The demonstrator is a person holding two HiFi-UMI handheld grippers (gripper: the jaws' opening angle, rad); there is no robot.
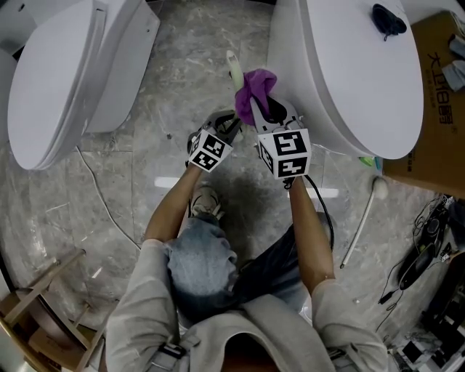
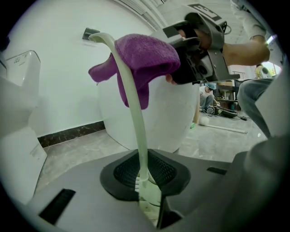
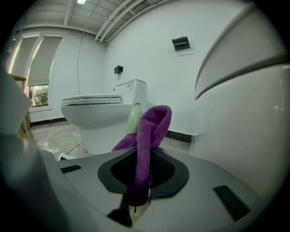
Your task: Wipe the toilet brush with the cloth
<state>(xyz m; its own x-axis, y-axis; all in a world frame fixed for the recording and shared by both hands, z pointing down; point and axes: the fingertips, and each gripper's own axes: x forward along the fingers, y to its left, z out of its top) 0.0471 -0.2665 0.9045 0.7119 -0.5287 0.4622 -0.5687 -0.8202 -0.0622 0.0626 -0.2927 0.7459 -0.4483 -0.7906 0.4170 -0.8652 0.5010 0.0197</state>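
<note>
The toilet brush's pale green handle (image 2: pixel 137 120) rises from my left gripper (image 2: pixel 149 199), which is shut on its lower end; its top curves away to the left. A purple cloth (image 2: pixel 146 59) is draped over the upper handle. My right gripper (image 2: pixel 192 56) holds that cloth from the right. In the right gripper view the cloth (image 3: pixel 147 145) stands folded between the jaws of my right gripper (image 3: pixel 136 201), with the pale handle (image 3: pixel 133 117) just behind it. From the head view, both grippers, left (image 1: pixel 231 125) and right (image 1: pixel 269 112), meet at the cloth (image 1: pixel 254 89) between two toilets.
A white toilet (image 1: pixel 58 80) stands at the left and another (image 1: pixel 363 73) at the right, with a dark object (image 1: pixel 389 20) on its lid. A cardboard box (image 1: pixel 436 109), a white rod (image 1: pixel 363 225) and cables (image 1: pixel 421 254) lie to the right. Wooden slats (image 1: pixel 36 305) sit lower left.
</note>
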